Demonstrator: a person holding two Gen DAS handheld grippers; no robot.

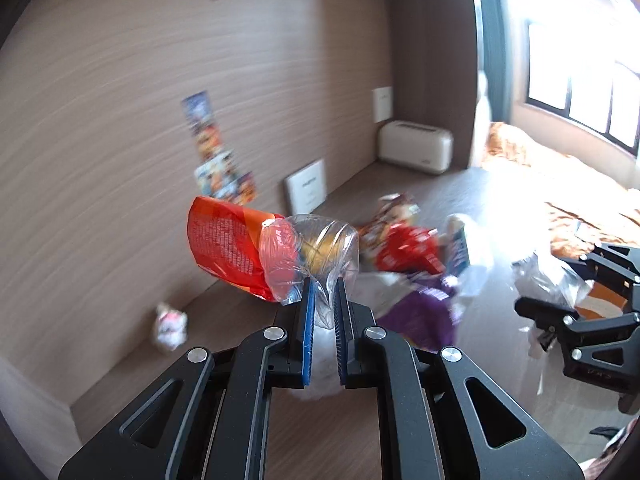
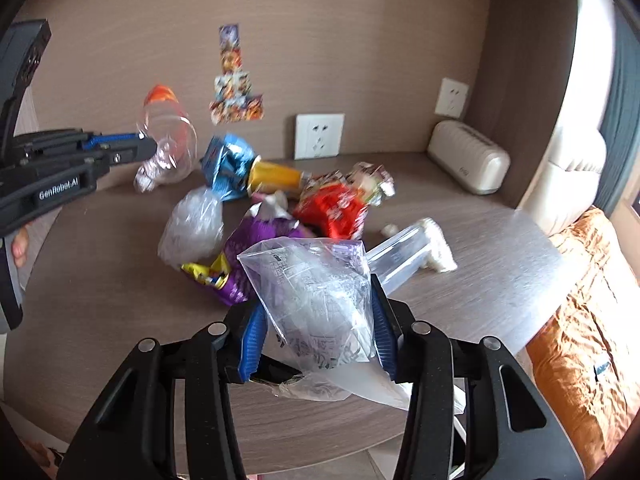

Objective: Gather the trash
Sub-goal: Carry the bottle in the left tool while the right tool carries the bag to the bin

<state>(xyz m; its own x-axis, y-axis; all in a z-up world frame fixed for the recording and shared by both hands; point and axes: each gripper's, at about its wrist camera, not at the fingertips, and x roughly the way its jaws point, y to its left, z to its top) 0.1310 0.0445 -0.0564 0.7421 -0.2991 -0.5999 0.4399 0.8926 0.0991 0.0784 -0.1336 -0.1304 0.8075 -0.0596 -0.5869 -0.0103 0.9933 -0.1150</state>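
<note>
My left gripper is shut on a clear plastic wrapper with an orange snack bag attached, held above the table; it shows from the side in the right wrist view with the wrapper. My right gripper is closed around a clear plastic bag with printed text, held above the table's front; it shows in the left wrist view. On the table lies a trash pile: purple bag, red wrapper, blue-yellow packet, crumpled clear bag.
The wooden table stands against a wood-panel wall with sockets. A cream toaster sits at the back right. A clear box with white tissue lies right of the pile. An orange bedcover is on the right.
</note>
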